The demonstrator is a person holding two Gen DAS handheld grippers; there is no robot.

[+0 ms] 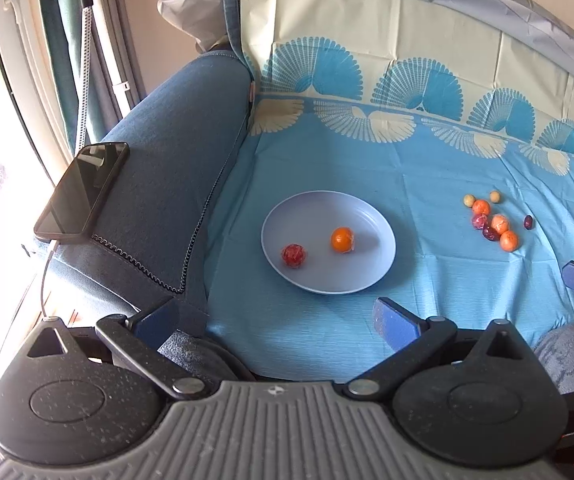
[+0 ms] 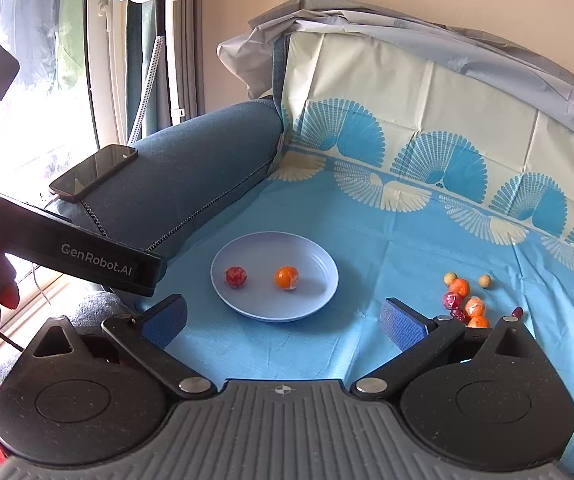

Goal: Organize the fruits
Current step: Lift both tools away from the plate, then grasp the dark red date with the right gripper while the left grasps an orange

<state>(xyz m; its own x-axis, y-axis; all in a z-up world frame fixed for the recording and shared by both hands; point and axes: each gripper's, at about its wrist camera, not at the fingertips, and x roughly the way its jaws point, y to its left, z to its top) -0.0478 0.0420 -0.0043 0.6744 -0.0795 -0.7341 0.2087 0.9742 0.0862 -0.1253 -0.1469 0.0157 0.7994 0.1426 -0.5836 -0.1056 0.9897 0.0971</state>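
A pale blue plate (image 1: 371, 216) lies on the blue cloth and holds a red fruit (image 1: 294, 255) and an orange fruit (image 1: 342, 239). The plate (image 2: 319, 264) with both fruits also shows in the right wrist view. A cluster of several small orange, red and yellow fruits (image 1: 495, 222) lies on the cloth to the plate's right; it also shows in the right wrist view (image 2: 465, 300). My left gripper (image 1: 279, 320) is open and empty, short of the plate. My right gripper (image 2: 283, 320) is open and empty, in front of the plate, with the cluster by its right finger.
A blue sofa armrest (image 1: 175, 168) stands left of the cloth, with a black phone (image 1: 81, 190) lying on it. The cloth-covered backrest (image 1: 407, 32) rises behind. The left gripper's body (image 2: 99, 260) crosses the left of the right wrist view.
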